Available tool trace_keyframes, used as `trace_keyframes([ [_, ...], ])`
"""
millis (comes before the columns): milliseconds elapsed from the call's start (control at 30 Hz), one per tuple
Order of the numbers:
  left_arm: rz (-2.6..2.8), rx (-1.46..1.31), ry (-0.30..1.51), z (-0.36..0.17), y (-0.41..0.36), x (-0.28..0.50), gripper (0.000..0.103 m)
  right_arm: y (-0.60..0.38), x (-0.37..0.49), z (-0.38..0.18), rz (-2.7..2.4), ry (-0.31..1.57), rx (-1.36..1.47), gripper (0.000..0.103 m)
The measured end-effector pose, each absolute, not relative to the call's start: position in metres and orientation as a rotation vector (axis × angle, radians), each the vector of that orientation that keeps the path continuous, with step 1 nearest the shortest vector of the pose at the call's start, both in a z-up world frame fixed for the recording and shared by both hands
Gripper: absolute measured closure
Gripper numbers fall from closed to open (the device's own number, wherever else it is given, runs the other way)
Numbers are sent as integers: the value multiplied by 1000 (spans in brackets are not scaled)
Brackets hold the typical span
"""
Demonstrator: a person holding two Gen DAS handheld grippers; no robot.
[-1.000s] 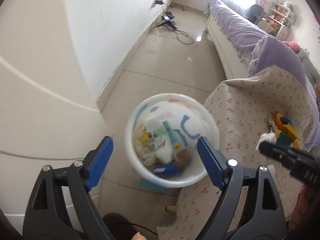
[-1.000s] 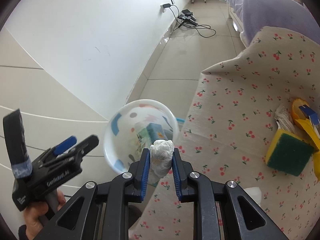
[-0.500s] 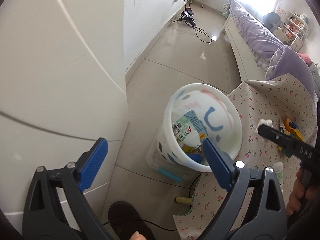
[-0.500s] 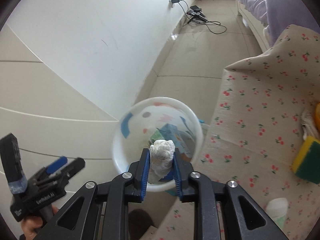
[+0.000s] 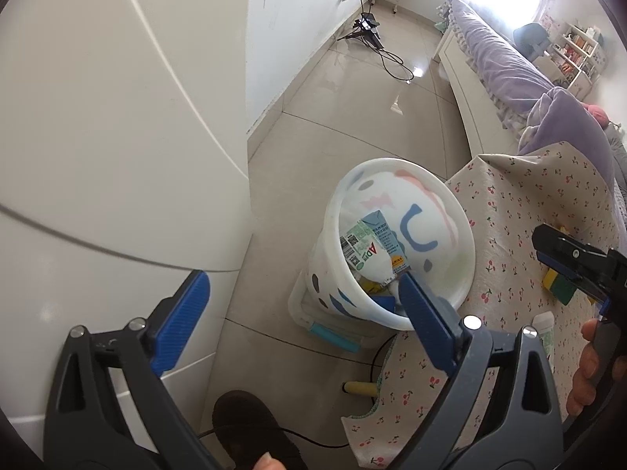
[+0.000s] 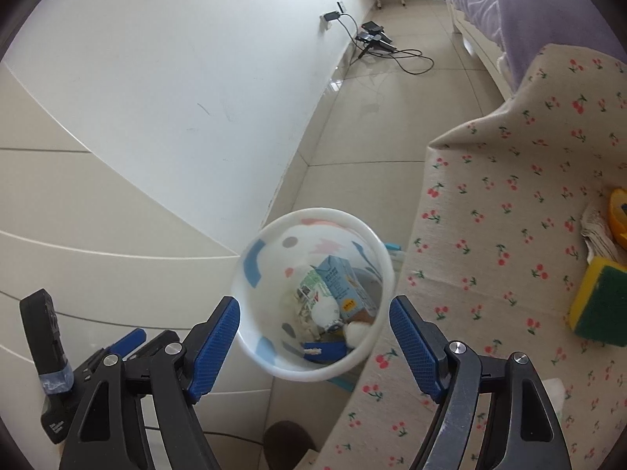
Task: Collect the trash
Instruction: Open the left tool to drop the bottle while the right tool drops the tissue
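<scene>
your right gripper (image 6: 313,329) hangs directly over the white trash bin (image 6: 250,325), fingers spread wide and holding nothing; the bin's mouth sits squarely between the two blue pads. a white crumpled wad (image 6: 358,331) lies inside near the bin's near-right wall, beside a blue carton (image 6: 341,286) and a green-labelled packet (image 6: 313,286), so that drop looks done.

your left gripper (image 5: 298,313) is also wide open and empty, off to the bin's left by the white cabinet (image 5: 98,156), its right pad overlapping the bin's near rim in view.

what is left to collect lies to your right, on the cherry-print tablecloth (image 6: 509,196): a crumpled paper scrap (image 6: 595,231) beside a yellow object (image 6: 619,215), and just nearer to you a yellow-and-green sponge (image 6: 599,301). whether the sponge counts as trash i cannot tell. the right gripper is the nearer one to that cluster; the paper's long side runs roughly toward and away from you.

the sponge sits close to the paper, so you could snag it when you come in.
</scene>
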State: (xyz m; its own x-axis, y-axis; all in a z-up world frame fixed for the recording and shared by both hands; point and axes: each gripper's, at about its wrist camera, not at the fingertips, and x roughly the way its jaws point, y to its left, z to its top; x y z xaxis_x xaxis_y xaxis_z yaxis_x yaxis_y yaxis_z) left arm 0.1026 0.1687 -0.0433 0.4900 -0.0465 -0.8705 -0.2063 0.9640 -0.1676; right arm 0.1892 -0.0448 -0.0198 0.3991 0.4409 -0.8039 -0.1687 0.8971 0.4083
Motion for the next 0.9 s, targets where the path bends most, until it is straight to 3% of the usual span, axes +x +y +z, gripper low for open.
trace_keyframes([
  [900, -71, -164, 1078, -33, 102, 94, 5, -133, 131, -3, 302, 1124, 181, 23],
])
